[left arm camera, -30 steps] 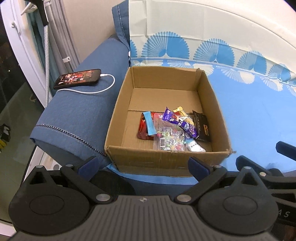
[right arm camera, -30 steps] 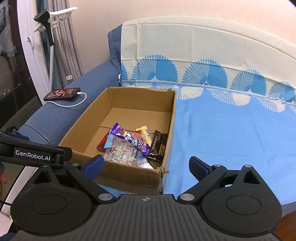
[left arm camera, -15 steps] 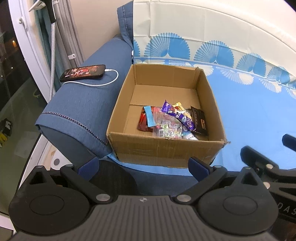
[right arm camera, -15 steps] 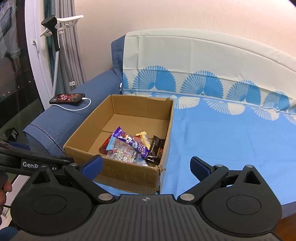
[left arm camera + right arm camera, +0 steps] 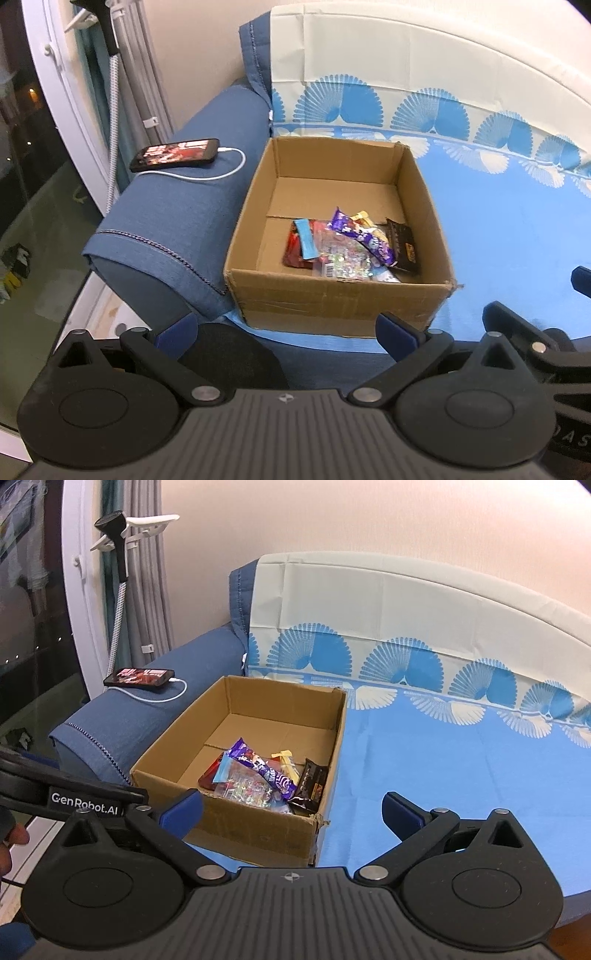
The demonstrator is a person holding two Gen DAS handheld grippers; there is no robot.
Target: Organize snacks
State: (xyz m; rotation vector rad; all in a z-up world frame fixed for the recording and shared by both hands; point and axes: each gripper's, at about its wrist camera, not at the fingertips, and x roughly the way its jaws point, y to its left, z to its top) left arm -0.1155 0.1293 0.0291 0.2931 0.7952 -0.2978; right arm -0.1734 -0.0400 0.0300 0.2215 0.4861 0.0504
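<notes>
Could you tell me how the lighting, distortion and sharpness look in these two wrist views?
Left wrist view: warm indoor light, strong fisheye bending at the frame edges, brown cardboard box sharp, lit black phone screen bright but readable, dark window at left. Right wrist view: the same warm cast, the white-and-blue patterned sofa cover curves with the lens, snack wrappers in focus with slight glints.

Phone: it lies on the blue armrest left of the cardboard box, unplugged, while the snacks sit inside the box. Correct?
Not quite. The phone is plugged in: a white cable runs from its end and curls across the armrest, clearest in the left wrist view. Otherwise right: the snacks sit inside the cardboard box.
</notes>
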